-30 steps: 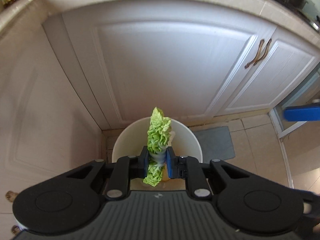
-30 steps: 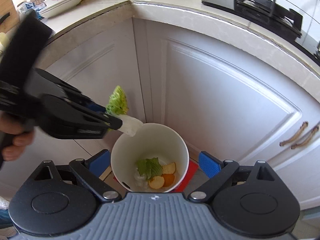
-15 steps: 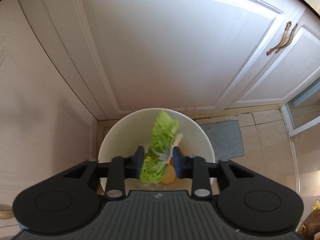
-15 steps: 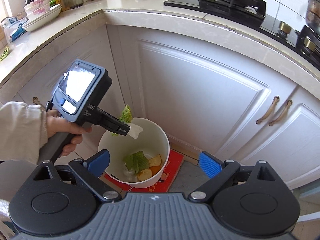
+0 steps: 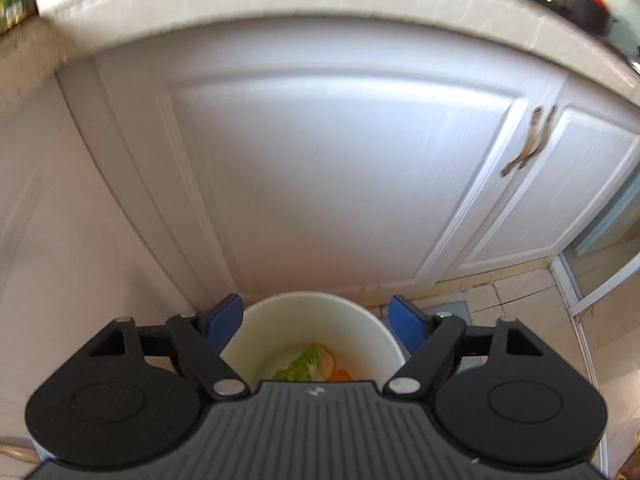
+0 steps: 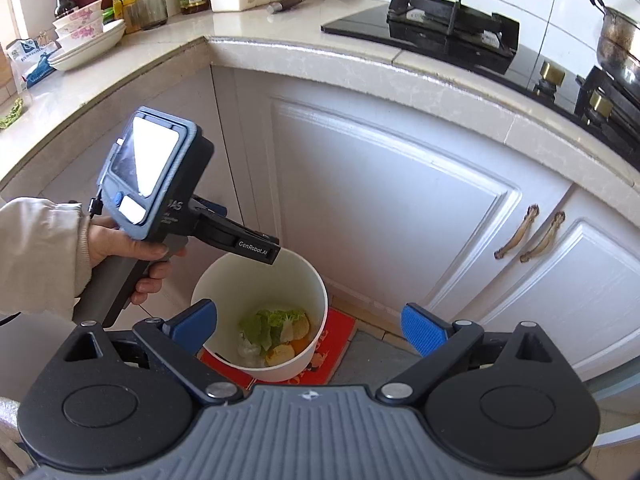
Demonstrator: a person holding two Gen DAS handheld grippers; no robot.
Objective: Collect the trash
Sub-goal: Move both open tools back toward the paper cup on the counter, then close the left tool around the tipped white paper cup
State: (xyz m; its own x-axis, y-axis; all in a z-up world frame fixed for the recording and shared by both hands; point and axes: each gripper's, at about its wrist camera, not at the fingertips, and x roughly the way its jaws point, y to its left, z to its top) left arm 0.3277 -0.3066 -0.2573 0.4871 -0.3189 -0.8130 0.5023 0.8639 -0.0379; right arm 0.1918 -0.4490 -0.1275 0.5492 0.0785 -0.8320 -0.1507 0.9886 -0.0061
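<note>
A white trash bin (image 5: 280, 312) stands on the floor in the cabinet corner. A green lettuce leaf (image 5: 305, 363) lies inside it among orange and yellow peels (image 5: 340, 374). My left gripper (image 5: 316, 316) hangs above the bin's rim, its jaws opening with nothing between them. In the right wrist view the left gripper (image 6: 270, 254) sits over the bin's (image 6: 316, 280) back-left rim, held by a hand (image 6: 120, 242). The lettuce (image 6: 262, 322) rests at the bottom. My right gripper (image 6: 310, 326) is open and empty, above and in front of the bin.
A red mat (image 6: 338, 340) lies under the bin. White cabinet doors with bronze handles (image 6: 530, 234) stand behind it. On the counter are stacked bowls (image 6: 86, 38), bottles, a black stove (image 6: 452, 20), and a small green scrap (image 6: 10, 114) at the far left.
The left jaws spread apart and the lettuce leaf fell from them into the bin. The right gripper rose and drew back, so more of the counter shows.
</note>
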